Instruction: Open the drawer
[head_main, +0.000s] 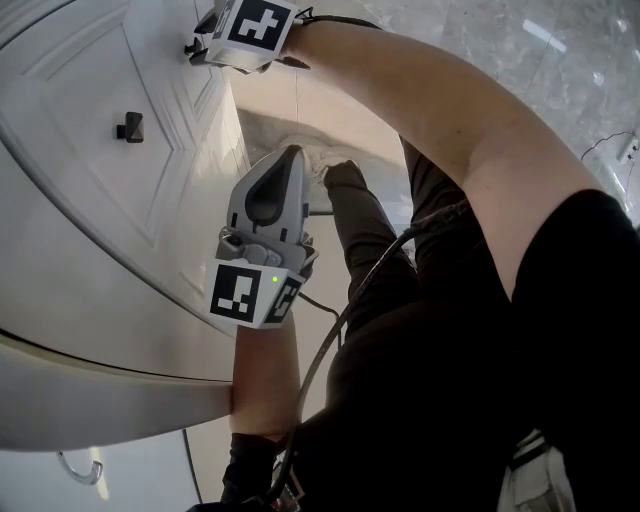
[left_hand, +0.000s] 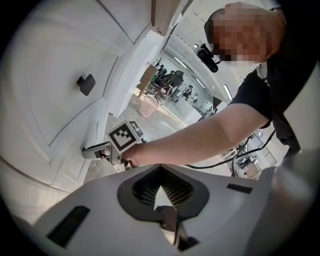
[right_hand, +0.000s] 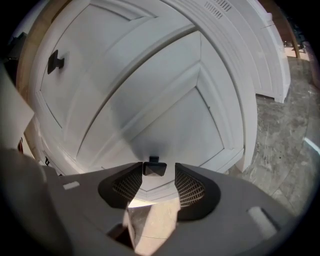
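Observation:
The white cabinet has panelled drawer fronts, each with a small dark square knob. In the right gripper view, one knob sits between the fingertips of my open right gripper, with a gap on its right side. A second knob is higher up, also visible in the head view. In the head view the right gripper reaches to the cabinet face at the top. My left gripper hangs beside the cabinet, shut with nothing in it.
Grey marbled floor runs along the cabinet's foot. The person's legs and a shoe stand close to the cabinet, and a black cable trails by them. A metal handle shows at the lower left.

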